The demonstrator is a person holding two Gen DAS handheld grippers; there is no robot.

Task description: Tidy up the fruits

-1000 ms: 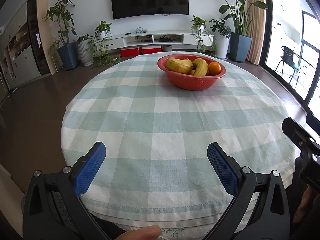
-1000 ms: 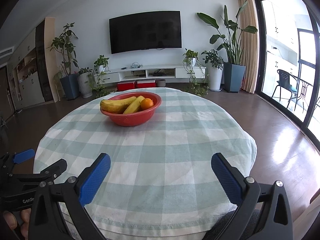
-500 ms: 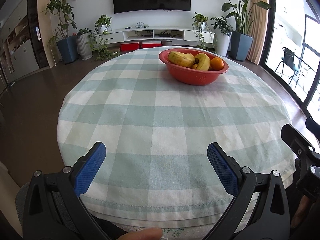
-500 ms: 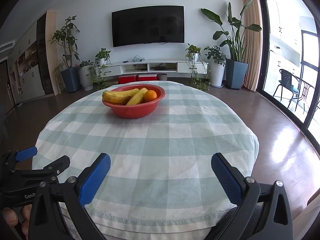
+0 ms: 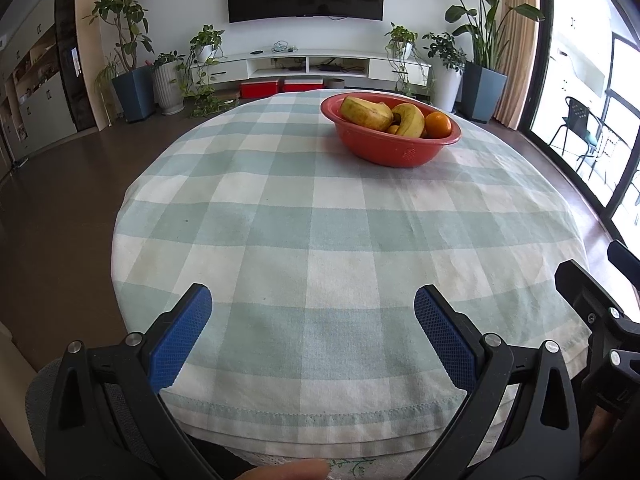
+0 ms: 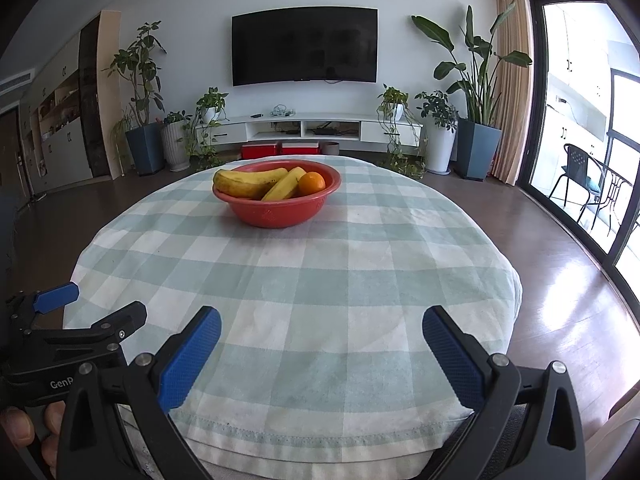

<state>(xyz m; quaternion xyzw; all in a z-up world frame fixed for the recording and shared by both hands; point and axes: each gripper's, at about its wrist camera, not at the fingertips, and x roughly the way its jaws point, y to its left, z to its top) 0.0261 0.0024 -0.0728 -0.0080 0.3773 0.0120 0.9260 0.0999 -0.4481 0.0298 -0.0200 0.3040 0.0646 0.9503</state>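
A red bowl (image 5: 396,152) stands on the far side of the round table, also in the right wrist view (image 6: 276,210). It holds two yellow bananas (image 5: 366,112) (image 6: 244,182) and an orange (image 5: 438,124) (image 6: 312,182). My left gripper (image 5: 312,312) is open and empty over the table's near edge. My right gripper (image 6: 320,332) is open and empty over the near edge, to the right of the left one. Both are well short of the bowl.
The table wears a green and white checked cloth (image 5: 320,240). Behind it are a white TV bench (image 6: 312,128), a wall TV (image 6: 304,46) and several potted plants (image 6: 476,120). Glass doors (image 6: 592,160) are on the right.
Both grippers have moved a little forward and up; the bowl sits slightly lower and larger in both views. Both stay open and empty.
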